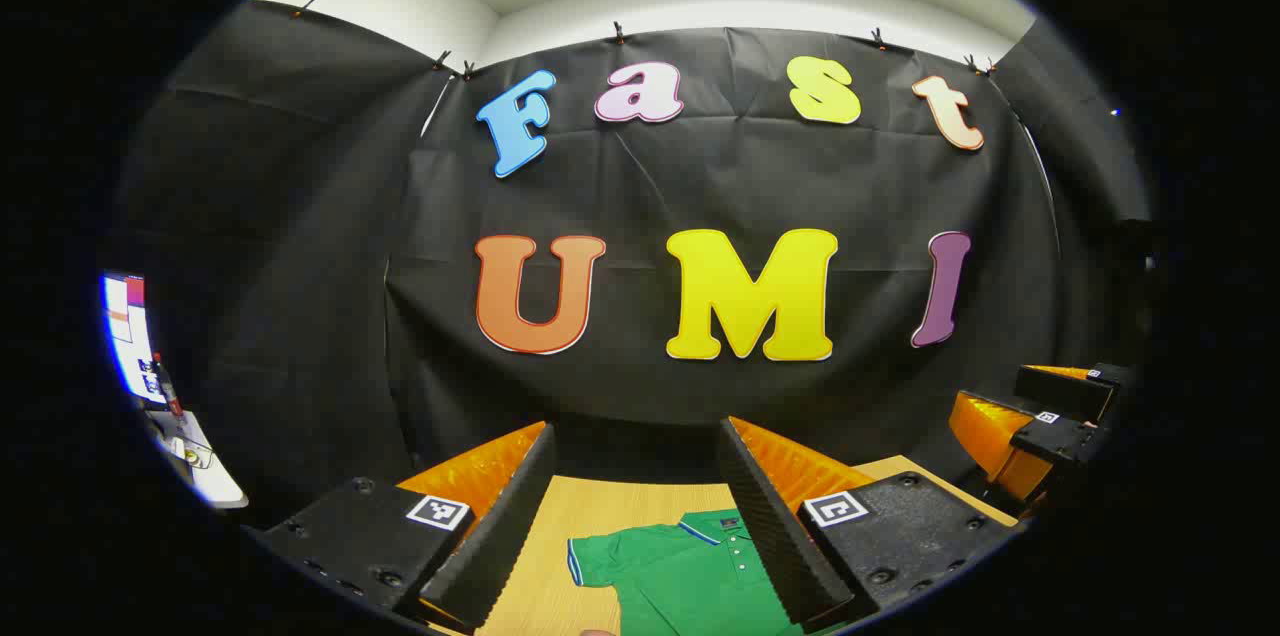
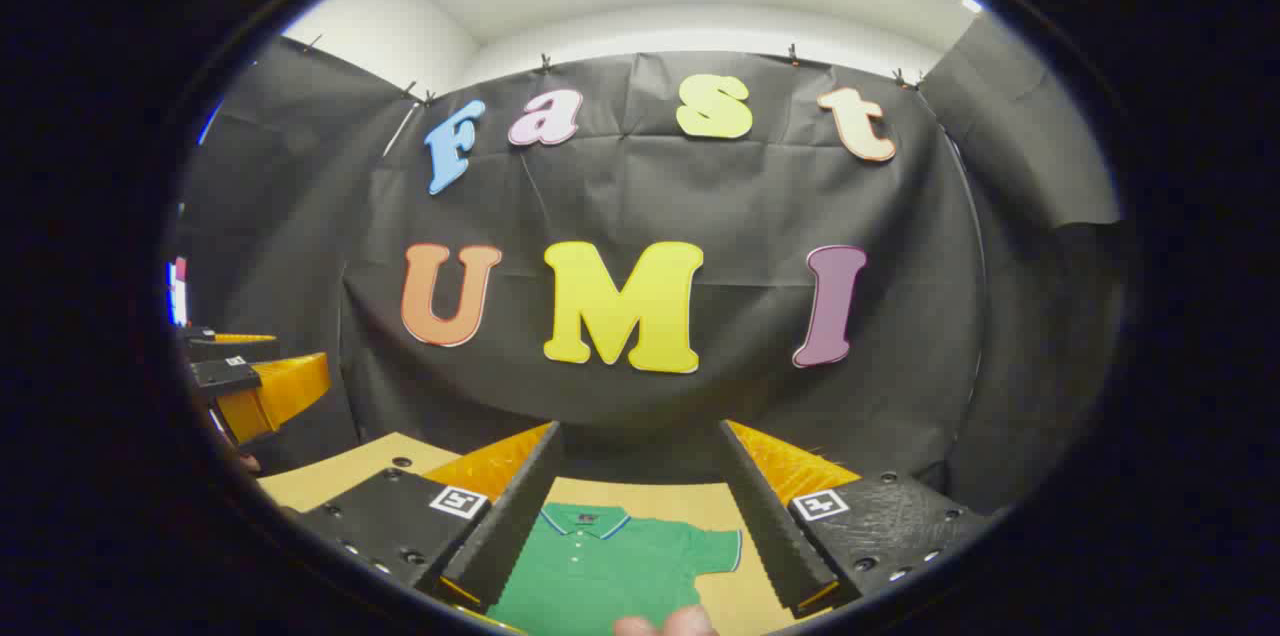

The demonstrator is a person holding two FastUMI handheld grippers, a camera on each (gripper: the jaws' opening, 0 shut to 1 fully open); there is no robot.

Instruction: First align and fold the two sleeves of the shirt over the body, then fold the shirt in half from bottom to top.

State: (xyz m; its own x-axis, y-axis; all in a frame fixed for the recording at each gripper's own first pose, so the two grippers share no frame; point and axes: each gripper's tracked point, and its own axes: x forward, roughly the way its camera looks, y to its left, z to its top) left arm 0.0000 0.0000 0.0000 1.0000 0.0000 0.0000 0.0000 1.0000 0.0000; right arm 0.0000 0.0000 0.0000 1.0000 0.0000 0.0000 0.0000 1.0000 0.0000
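A green polo shirt (image 1: pixel 685 571) with a blue-trimmed collar lies flat on the wooden table (image 1: pixel 600 501), collar toward the far wall. Its left short sleeve spreads outward in the left gripper view. My left gripper (image 1: pixel 635 476) hangs open above the shirt, nothing between its fingers. The same shirt (image 2: pixel 610 566) shows in the right gripper view with its right sleeve spread out. My right gripper (image 2: pixel 637 471) is open above it, empty. The right gripper (image 1: pixel 1040 421) also appears far right in the left gripper view, and the left gripper (image 2: pixel 250 381) at the left edge of the right gripper view.
The table's far edge (image 2: pixel 640 484) meets the black cloth wall. A screen (image 1: pixel 130 336) and a small white shelf (image 1: pixel 205 466) stand at the far left. A fingertip (image 2: pixel 665 623) pokes in at the bottom edge of the right gripper view.
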